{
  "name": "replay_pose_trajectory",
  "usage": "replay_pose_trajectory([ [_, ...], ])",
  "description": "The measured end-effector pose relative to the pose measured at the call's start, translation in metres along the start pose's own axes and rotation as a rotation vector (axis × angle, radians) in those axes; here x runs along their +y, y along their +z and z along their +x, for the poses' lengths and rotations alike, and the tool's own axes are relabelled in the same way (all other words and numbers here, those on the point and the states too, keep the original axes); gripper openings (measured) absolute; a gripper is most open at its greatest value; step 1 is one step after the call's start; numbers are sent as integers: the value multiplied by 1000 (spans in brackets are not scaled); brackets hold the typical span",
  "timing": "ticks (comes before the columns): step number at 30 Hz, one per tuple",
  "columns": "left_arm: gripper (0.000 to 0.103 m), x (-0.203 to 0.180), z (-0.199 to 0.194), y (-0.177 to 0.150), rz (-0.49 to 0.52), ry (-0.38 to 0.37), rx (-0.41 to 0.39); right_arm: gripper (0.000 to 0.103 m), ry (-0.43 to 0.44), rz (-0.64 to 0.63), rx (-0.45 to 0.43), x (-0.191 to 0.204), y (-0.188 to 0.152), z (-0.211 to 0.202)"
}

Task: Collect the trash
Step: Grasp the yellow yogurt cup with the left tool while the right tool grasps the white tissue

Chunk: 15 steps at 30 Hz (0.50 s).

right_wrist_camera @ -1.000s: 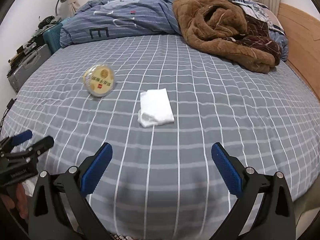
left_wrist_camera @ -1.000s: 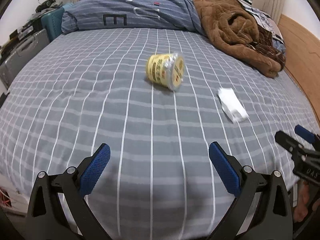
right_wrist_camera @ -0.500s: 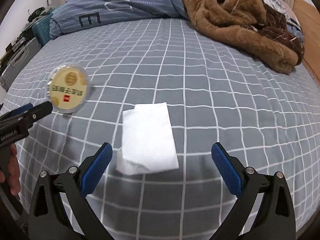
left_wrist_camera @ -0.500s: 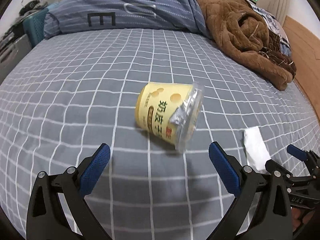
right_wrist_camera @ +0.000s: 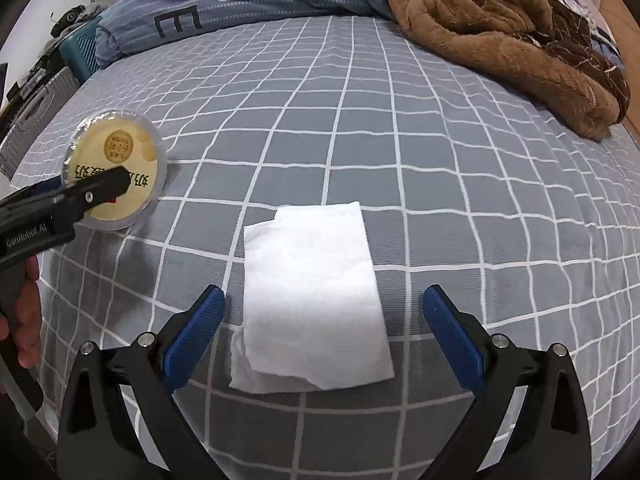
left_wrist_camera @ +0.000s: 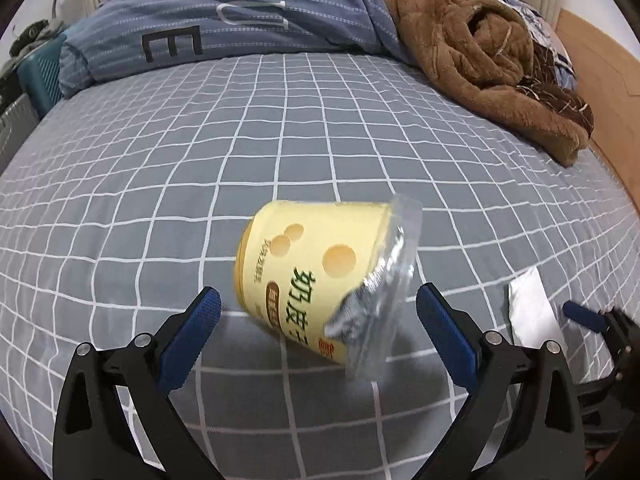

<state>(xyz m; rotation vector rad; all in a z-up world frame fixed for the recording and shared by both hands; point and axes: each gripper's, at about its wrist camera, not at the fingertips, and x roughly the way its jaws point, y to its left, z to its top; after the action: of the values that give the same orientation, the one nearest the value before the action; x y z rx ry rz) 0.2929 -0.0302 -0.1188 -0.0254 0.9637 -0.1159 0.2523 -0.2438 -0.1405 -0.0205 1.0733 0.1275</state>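
The bed [left_wrist_camera: 200, 168], under a grey sheet with a white grid, fills both views. At its far side a blue quilt [left_wrist_camera: 248, 16] printed with a large "E" lies bunched at 11 o'clock, and a brown fleece blanket [left_wrist_camera: 480, 60] is heaped at 1 o'clock, seemingly pushed back off the open sheet.

A yellow cup [left_wrist_camera: 312, 276] lies tipped on its side at the centre of the left view, its crumpled foil lid [left_wrist_camera: 380, 296] peeled half away, which marks it as trash. Printed Chinese characters run down its wall; I cannot read them fully. The left tool [left_wrist_camera: 318, 312] stands wide, its blue pads flanking the cup without touching, apparently lined up to close on it.

A white tissue [right_wrist_camera: 312, 296] lies flat, just ahead of the right tool [right_wrist_camera: 324, 320] at 12 o'clock. That tool is also spread wide, bracketing the tissue and holding nothing. The left tool's body reads "GenRobot.AI" in the right view.
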Motion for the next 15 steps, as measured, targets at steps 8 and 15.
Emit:
replay_pose_trajectory([
  [8, 76, -7, 5, 5, 62, 12, 14, 67, 24, 37, 11, -2, -1, 3],
  [15, 75, -7, -3, -1, 25, 13, 11, 20, -4, 52, 23, -7, 1, 1],
])
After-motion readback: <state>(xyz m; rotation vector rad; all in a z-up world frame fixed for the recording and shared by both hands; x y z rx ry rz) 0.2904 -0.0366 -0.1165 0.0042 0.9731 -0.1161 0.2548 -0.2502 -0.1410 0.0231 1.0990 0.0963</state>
